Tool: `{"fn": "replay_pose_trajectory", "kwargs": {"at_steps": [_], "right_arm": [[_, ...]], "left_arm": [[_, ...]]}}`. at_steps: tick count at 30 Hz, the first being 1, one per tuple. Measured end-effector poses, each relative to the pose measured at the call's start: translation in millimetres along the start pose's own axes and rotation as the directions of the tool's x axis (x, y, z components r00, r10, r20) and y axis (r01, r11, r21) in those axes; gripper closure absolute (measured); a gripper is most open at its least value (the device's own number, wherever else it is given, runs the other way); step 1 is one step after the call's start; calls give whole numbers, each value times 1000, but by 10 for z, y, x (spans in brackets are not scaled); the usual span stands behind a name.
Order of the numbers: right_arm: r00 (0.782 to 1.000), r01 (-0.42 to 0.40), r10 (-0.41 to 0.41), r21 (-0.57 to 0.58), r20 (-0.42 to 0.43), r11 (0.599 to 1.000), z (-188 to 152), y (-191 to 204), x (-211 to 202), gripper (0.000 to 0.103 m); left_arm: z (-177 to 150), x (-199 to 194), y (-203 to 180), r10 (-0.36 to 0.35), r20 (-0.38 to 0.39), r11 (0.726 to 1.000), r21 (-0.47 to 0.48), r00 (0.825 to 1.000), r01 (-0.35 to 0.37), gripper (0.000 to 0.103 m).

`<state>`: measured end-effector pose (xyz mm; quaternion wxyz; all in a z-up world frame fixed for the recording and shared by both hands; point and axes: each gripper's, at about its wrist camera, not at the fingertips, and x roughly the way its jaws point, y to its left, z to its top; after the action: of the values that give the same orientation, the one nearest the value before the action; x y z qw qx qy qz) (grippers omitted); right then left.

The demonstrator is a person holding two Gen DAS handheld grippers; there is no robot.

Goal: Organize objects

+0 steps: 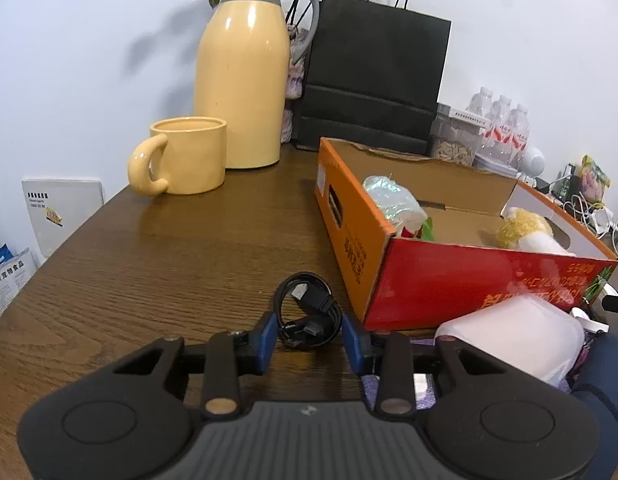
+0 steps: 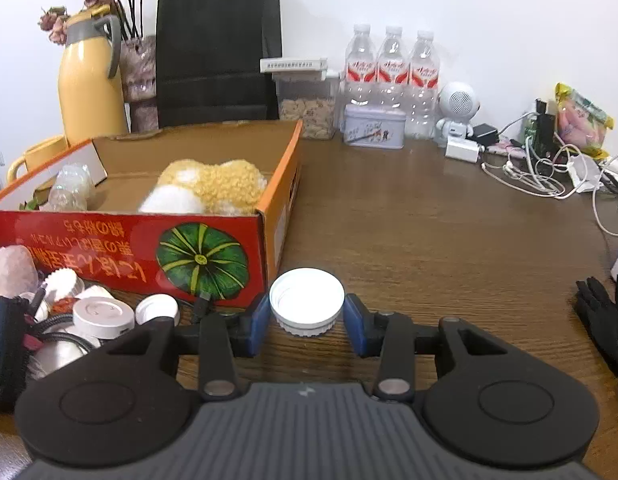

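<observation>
1. two grips are set at once: the left gripper (image 1: pixel 309 330) has its blue fingers (image 1: pixel 267 334) narrowed onto a coiled black cable (image 1: pixel 307 314), pads touching the bundle's sides, which sits low by the surface, just left of the box's near corner.
2. the right gripper (image 2: pixel 307 318) is closed to a middling width on a white jar lid (image 2: pixel 307 300), open side up, both fingers (image 2: pixel 256 328) pressing its ribbed rim.
3. each item is pinched across its width, probably so it can be carried into the red and orange cardboard box (image 2: pixel 213 258) lying between and beyond the two hands.
4. that box already holds a yellow-and-white plush toy (image 2: pixel 207 190) and a clear plastic item (image 2: pixel 71 190), suggesting it is the collecting place.
5. more caps and small things (image 2: pixel 103 316) wait in a pile at the box's near left.
6. the dark wooden surface (image 2: pixel 449 232) runs to a white wall; at the far edge stand a yellow flask (image 1: pixel 245 76), a yellow mug (image 1: pixel 189 156), a black paper bag (image 2: pixel 217 52) and three water bottles (image 2: pixel 391 72), with tangled white cables (image 2: pixel 541 176) far right.
</observation>
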<state>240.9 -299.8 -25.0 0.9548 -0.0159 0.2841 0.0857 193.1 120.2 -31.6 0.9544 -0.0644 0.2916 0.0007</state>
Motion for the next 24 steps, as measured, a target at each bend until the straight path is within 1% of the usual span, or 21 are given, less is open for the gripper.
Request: {"fn": "replay_pose_trajectory", "kwargs": {"at_steps": [7,10,14,17,18,19,21,22,24], "right_arm": [[998,28,-28,3,62,1000,-86,77,-213,63],[997,27,-28,11,75,1000,-120,109,-283,63],[997,14,-16,19,81,1000,-166,141,-361,63],[997,9,-11,16,81,1000,-185,163,-387,63],[997,12,-13,15,79,1000,-184,166,-384,63],[997,12,-13,15,76,1000,-187,167,-377,63],[997,16,-17,18,71,1000,-191,162,-367,63],[997,18,-20,20,70,1000,-191,159,-367,63],[997,23,-25,23,69,999,-192,157,-364,63]], "left_arm": [[-78,-171,-31,8,53,1000,-22,999,-7,71],[-103,-211,-37,13,51,999,-32,999,-11,71],[-174,-284,-45,43,23,999,-30,999,-42,70],[-214,-354,-52,68,20,997,-27,997,-67,67],[-214,-364,-55,74,27,997,-26,997,-73,59],[-200,-361,-59,81,30,996,-26,996,-80,46],[-179,-338,-76,99,33,995,-26,995,-98,28],[-165,-315,-95,106,35,994,-21,994,-105,26],[-146,-243,-128,127,16,992,-17,992,-127,23]]}}
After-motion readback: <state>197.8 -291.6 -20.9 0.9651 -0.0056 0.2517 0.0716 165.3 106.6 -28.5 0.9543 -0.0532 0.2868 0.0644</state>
